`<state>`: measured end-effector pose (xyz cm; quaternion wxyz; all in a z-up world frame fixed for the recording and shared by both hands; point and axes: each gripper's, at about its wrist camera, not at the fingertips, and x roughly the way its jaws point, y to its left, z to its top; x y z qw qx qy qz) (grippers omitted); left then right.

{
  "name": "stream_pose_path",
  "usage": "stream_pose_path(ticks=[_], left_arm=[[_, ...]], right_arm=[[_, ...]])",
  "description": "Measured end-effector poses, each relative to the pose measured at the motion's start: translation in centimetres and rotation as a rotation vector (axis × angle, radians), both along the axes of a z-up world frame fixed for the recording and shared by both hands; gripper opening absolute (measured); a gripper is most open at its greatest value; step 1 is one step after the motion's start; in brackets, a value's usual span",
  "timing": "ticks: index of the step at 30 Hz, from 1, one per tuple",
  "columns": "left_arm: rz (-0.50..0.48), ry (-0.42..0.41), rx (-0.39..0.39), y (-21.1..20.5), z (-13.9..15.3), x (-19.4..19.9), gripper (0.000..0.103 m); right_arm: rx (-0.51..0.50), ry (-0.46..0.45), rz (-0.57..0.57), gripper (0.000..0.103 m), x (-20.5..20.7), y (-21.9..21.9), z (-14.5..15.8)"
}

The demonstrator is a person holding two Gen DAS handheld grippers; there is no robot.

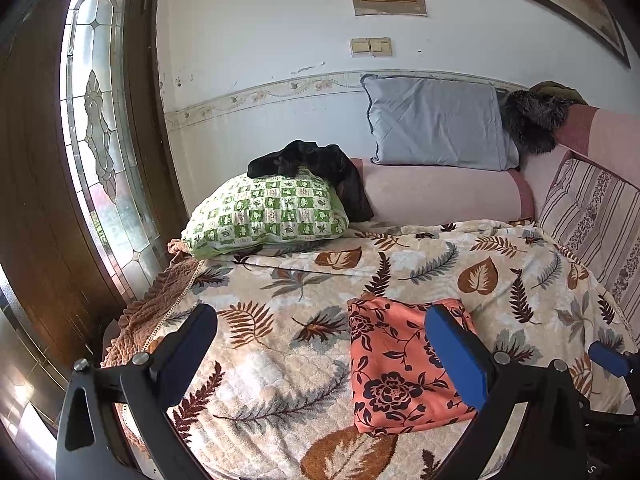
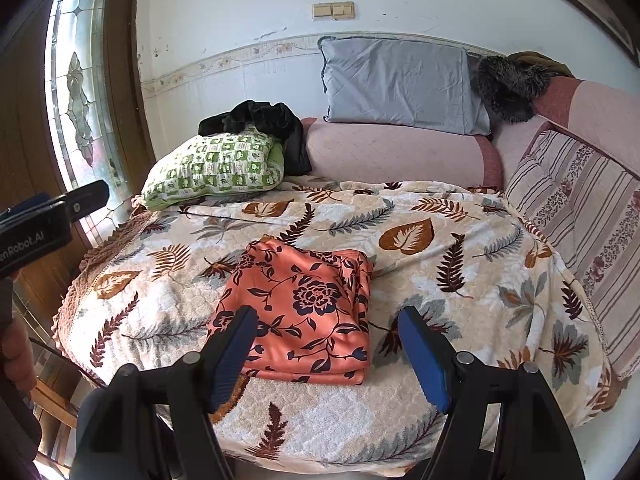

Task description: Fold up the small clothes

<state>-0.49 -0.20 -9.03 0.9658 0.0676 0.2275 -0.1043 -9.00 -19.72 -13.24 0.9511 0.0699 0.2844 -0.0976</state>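
The folded orange satin cloth with dark floral print (image 2: pixel 304 308) lies flat on the leaf-patterned cream bedspread (image 2: pixel 440 264), near the bed's front edge and a little left of its middle in the right wrist view; its layered edges face the front and its right side forms a thick fold. Bare bedspread lies open on every side of it: a wide stretch to the right toward the striped cushion (image 2: pixel 580 216), a narrower strip to the left before the brown ruffled edge (image 2: pixel 92 256) drops off beside the wooden door with leaded glass (image 1: pixel 96 120). Behind, well apart from the cloth, a green checked pillow (image 2: pixel 216 168) carries a crumpled black garment (image 2: pixel 260 120), and a grey pillow (image 2: pixel 400 84) leans on the wall above the pink bolster (image 2: pixel 396 152). The right tongs (image 2: pixel 326 354) hover above the cloth's near edge, angled downward, blue pads (image 2: pixel 426 360) well apart and clamping nothing, the left finger over the cloth's front left corner. The left tongs (image 1: pixel 324 354) sit over the bedspread left of the cloth, likewise spread wide and empty, the right pad (image 1: pixel 456 356) overlapping the cloth's right part in view. The left tongs' body shows at the left border of the right wrist view, with part of a hand (image 2: pixel 18 356) below it.
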Motion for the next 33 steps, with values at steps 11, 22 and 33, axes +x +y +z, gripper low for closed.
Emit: stream_pose_path(ticks=[11,22,33], left_arm=[[0.029,0.009,-0.031,1.5,-0.4,0.4,0.103],[0.044,-0.004,-0.064,3.3,0.1,0.2,0.103],[0.02,-0.008,-0.062,3.4,0.1,-0.3,0.103]], right_arm=[[0.014,0.002,0.01,0.077,0.7,1.1,0.1],[0.025,-0.024,0.003,0.077,1.5,2.0,1.7],[0.017,-0.005,-0.024,0.077,1.9,2.0,1.5]])
